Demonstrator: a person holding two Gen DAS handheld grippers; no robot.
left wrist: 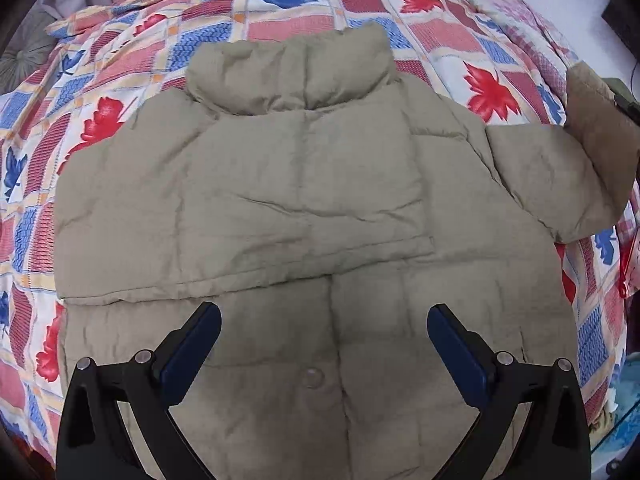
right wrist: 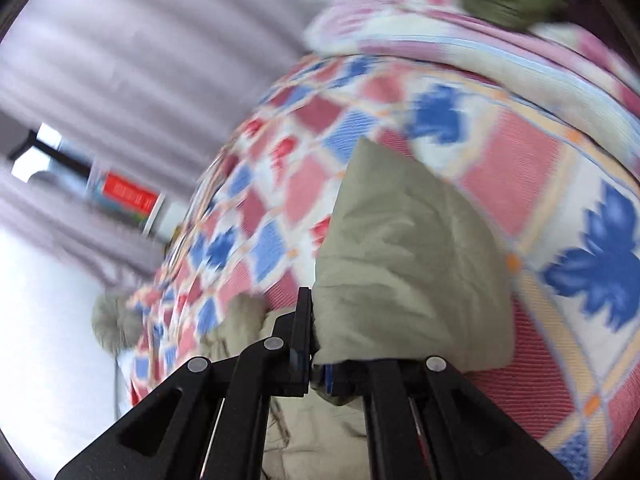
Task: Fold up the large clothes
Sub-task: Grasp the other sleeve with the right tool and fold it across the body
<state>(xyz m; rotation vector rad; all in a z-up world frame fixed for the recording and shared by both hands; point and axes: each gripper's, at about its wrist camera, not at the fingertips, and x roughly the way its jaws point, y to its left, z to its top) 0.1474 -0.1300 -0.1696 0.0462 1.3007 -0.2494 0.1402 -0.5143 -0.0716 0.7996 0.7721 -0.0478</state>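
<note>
Underneath everything, filling both views, lies the bed with its patchwork bedspread point(left wrist: 420, 12) of red and blue leaves, and spread flat on it, straight ahead of the left tool point(left wrist: 324, 328), is the khaki puffer jacket point(left wrist: 280, 184), collar farthest from the tool and hem nearest. Its left sleeve appears already laid across the chest, the cuff edge forming a straight seam running across just beyond the tool's fingers point(left wrist: 200, 340); that reads as the first fold done. The right sleeve point(left wrist: 560, 176) is out to the far right of the left tool, its cuff end raised off the bedspread. The right tool point(right wrist: 310, 360) has its fingers closed tight on that sleeve end, the puffy fabric bulging just ahead of and to the right of the pinch; the view is blurred, so finer detail is unclear. The left tool is spread wide and holds nothing, hovering above the lower front panel, with a snap button point(left wrist: 314, 376) between its fingers. By my estimate the job is roughly a third along: the second sleeve must come across, then the body be folded hem toward collar.
</note>
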